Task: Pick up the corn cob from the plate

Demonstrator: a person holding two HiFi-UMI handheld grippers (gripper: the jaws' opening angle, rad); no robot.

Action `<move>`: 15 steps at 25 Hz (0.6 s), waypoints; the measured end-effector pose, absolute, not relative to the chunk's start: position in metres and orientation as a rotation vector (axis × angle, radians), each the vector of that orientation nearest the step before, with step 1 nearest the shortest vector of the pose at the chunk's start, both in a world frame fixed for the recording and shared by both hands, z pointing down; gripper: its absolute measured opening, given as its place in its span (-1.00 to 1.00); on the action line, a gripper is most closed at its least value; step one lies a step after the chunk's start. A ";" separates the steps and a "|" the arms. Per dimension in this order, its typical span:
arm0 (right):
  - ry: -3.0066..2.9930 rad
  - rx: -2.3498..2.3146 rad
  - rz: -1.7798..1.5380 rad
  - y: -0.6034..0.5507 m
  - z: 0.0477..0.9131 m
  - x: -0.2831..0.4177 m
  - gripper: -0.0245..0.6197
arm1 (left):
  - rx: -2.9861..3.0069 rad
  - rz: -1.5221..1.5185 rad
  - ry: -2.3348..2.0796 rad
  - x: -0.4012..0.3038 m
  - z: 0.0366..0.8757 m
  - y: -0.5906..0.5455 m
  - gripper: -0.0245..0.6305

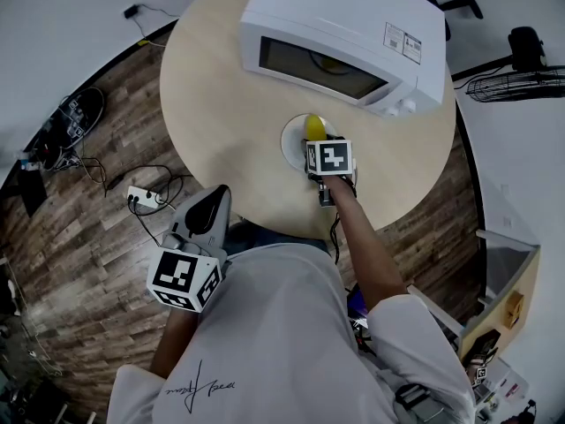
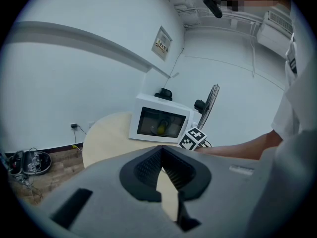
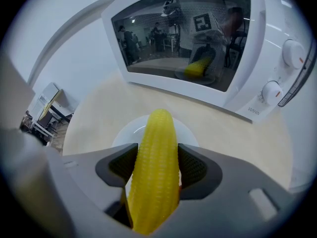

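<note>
A yellow corn cob [image 3: 156,167] stands lengthwise between the pads of my right gripper [image 3: 157,165], which is shut on its lower half. The cob's tip points over a small white plate [image 3: 126,133] on the round wooden table [image 1: 221,104]. In the head view the corn cob [image 1: 312,126] and the right gripper [image 1: 318,140] are over the plate [image 1: 291,140], just in front of the microwave. I cannot tell whether the cob still touches the plate. My left gripper [image 1: 207,203] hangs by the table's near edge; in its own view the left gripper [image 2: 162,165] is shut and holds nothing.
A white microwave [image 1: 344,34] with its door shut stands at the back of the table; its glass [image 3: 198,43] mirrors the cob and gripper. A fan [image 1: 516,82] stands at the right. Cables and a power strip [image 1: 141,199] lie on the wooden floor at the left.
</note>
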State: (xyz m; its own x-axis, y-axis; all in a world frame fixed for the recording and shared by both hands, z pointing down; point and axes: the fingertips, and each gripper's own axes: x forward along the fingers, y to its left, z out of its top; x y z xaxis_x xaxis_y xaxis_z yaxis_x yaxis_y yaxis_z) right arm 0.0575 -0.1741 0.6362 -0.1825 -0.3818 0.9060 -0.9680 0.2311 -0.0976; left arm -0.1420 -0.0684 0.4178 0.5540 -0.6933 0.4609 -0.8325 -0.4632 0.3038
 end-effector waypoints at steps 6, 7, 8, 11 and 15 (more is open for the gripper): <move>-1.714 1.276 0.932 -0.172 0.632 0.060 -0.10 | 2.311 0.367 -1.223 -0.140 0.415 -0.067 -0.95; -1.715 1.278 0.932 -0.171 0.631 0.060 -0.10 | 2.313 0.366 -1.222 -0.140 0.415 -0.067 -0.95; -1.717 1.279 0.932 -0.171 0.630 0.060 -0.10 | 2.315 0.365 -1.221 -0.140 0.414 -0.068 -0.95; -1.720 1.283 0.933 -0.171 0.628 0.061 -0.10 | 2.316 0.362 -1.219 -0.140 0.414 -0.067 -0.95; -1.726 1.290 0.935 -0.168 0.623 0.061 -0.10 | 2.322 0.363 -1.210 -0.140 0.414 -0.066 -0.95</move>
State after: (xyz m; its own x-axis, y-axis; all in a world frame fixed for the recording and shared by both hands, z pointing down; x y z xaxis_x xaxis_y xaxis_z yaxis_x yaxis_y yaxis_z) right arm 0.0606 -0.1684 0.6233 -0.1891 -0.4033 0.8953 -0.9703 0.2170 -0.1072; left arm -0.1399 -0.0663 0.4142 0.5708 -0.6899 0.4452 -0.8210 -0.4850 0.3011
